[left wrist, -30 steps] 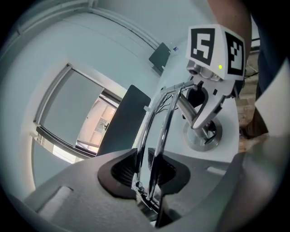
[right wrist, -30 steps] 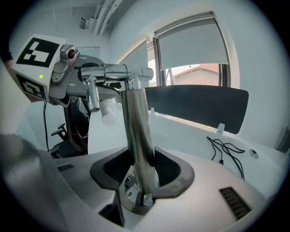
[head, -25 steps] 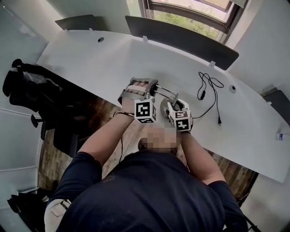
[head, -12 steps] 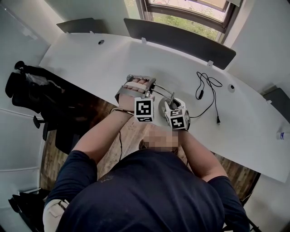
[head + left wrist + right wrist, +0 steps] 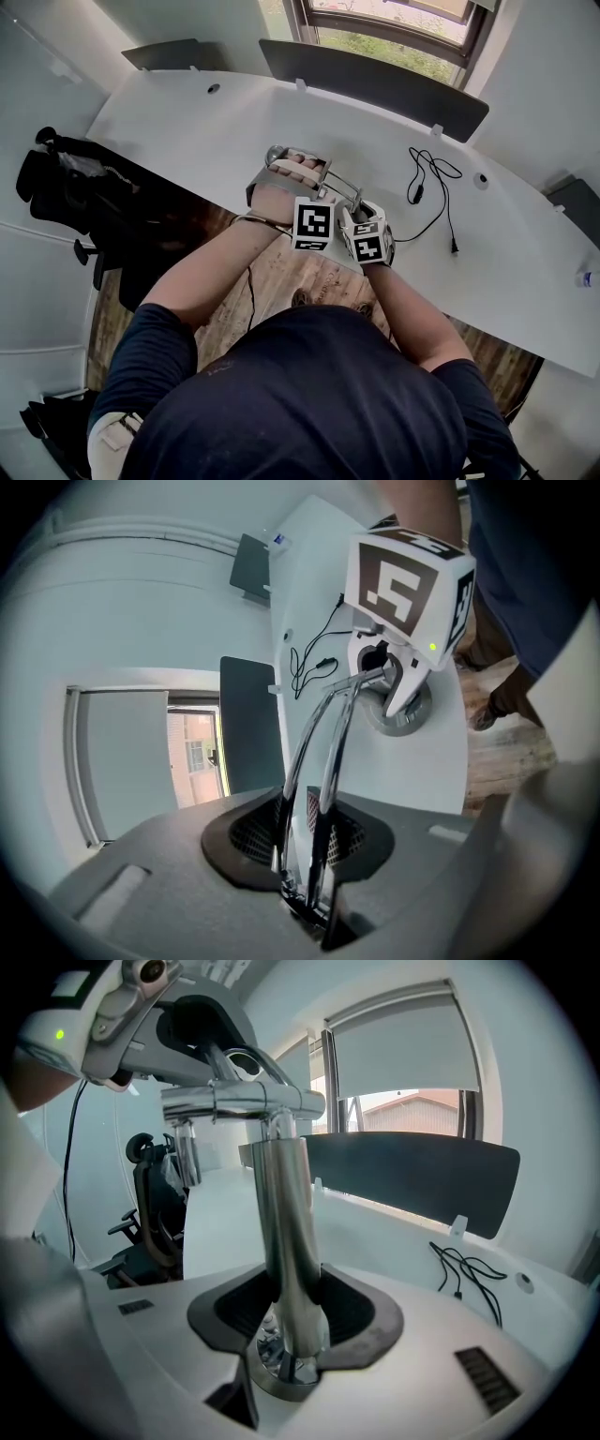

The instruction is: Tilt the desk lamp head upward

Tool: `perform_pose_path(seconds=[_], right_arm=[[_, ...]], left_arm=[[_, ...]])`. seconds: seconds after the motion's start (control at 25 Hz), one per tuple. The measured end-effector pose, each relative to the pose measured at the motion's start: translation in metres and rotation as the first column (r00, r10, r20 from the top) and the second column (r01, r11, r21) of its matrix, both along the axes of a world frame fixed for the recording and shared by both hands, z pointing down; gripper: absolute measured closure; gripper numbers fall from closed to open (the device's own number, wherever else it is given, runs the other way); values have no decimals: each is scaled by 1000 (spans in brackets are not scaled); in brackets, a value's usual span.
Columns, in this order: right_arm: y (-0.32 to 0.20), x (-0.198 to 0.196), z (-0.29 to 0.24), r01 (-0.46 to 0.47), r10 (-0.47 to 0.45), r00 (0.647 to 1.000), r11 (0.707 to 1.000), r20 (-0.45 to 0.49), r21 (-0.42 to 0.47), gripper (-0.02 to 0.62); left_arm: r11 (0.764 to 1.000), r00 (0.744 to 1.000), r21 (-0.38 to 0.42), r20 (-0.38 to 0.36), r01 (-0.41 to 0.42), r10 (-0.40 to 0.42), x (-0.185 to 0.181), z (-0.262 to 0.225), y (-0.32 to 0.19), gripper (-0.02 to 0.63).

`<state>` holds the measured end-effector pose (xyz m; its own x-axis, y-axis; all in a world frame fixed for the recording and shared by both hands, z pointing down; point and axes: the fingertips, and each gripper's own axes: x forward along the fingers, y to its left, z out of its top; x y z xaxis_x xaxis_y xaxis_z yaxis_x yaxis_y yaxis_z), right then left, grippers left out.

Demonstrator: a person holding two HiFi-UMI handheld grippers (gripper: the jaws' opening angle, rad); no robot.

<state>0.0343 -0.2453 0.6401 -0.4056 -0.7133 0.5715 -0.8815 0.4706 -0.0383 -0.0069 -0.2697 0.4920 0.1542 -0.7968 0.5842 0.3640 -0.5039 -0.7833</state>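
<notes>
The desk lamp is chrome, with its round base (image 5: pixel 405 714) near the front edge of the white desk (image 5: pixel 187 122). Its upright post (image 5: pixel 286 1232) rises between the jaws of my right gripper (image 5: pixel 286 1330), which is shut on it just above the base. Two thin chrome arm rods (image 5: pixel 323 752) run from the post's top joint (image 5: pixel 242 1102) into my left gripper (image 5: pixel 305 850), which is shut on them. In the head view the left gripper (image 5: pixel 292 169) sits just left of the right gripper (image 5: pixel 361 217). The lamp head is mostly hidden behind the left gripper and hand.
A black power cable (image 5: pixel 431 187) lies coiled on the desk right of the lamp. Dark divider panels (image 5: pixel 375 80) stand along the desk's far edge under the window. An office chair draped with dark clothing (image 5: pixel 75 187) stands left of the person.
The left gripper has shifted a little to the right with the arm rods in it, so the two marker cubes stand closer together. The right gripper stays on the post.
</notes>
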Motion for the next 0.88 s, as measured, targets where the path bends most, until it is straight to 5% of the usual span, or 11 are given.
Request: perform_pose_path(seconds=[0.32, 0.88], right_arm=[[4, -1, 0, -4, 4, 1000, 1000, -1, -1, 439], [4, -3, 0, 35, -35, 999, 999, -25, 10, 436]], left_arm=[[999, 993, -12, 104, -53, 54, 12, -5, 12, 526], [998, 994, 10, 95, -58, 56, 7, -4, 15, 526]])
